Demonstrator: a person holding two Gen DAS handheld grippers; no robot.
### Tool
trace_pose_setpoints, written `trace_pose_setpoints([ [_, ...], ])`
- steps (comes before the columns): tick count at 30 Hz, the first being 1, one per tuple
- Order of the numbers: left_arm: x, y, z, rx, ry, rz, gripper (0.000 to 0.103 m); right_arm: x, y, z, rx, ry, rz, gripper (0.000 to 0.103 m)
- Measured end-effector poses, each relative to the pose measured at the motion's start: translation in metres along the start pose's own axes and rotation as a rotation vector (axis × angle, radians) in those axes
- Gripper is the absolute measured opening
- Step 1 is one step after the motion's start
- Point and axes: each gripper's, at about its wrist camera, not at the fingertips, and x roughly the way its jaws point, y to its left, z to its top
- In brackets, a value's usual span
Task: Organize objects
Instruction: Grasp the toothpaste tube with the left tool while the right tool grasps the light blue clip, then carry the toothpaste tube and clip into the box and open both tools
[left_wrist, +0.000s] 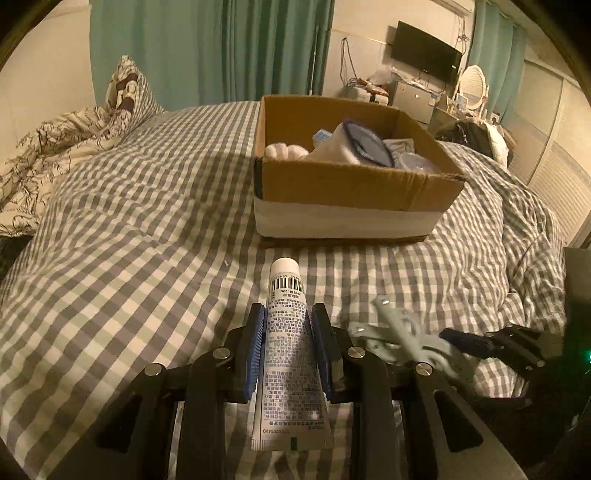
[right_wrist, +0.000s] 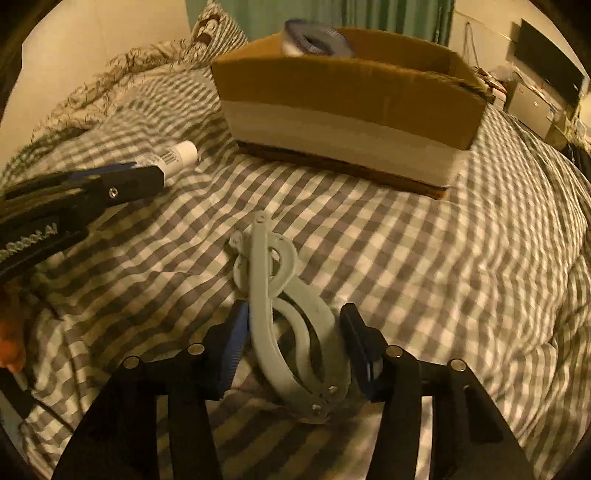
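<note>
My left gripper (left_wrist: 288, 328) is shut on a white printed tube (left_wrist: 286, 332), cap pointing toward the cardboard box (left_wrist: 354, 184); it also shows in the right wrist view (right_wrist: 173, 157). My right gripper (right_wrist: 293, 325) is open around a pale grey folding metal tool (right_wrist: 284, 314) lying on the checked bedspread (right_wrist: 443, 277). The left pad touches the tool; the right pad stands apart from it. The tool also shows in the left wrist view (left_wrist: 399, 332). The box (right_wrist: 343, 107) holds several items, among them a white and blue cloth item (left_wrist: 351, 144).
A patterned blanket and pillow (left_wrist: 74, 136) lie at the far left of the bed. A dark bag (left_wrist: 472, 136) sits at the far right. A desk with a monitor (left_wrist: 424, 51) stands behind the bed. The left gripper body (right_wrist: 74, 199) is at the left.
</note>
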Motion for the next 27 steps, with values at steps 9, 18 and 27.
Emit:
trace_pose_setpoints([
  [9, -0.032, -0.026, 0.013, 0.048, -0.063, -0.028, 0.026, -0.070, -0.017, 0.005, 0.049, -0.125, -0.041, 0.041],
  [18, -0.049, -0.041, 0.040, 0.085, -0.119, -0.053, 0.026, -0.122, -0.026, 0.031, 0.030, -0.268, -0.093, 0.000],
  [27, -0.018, -0.038, 0.025, 0.088, -0.049, -0.031, 0.026, -0.090, -0.043, 0.023, 0.064, -0.208, -0.063, 0.000],
])
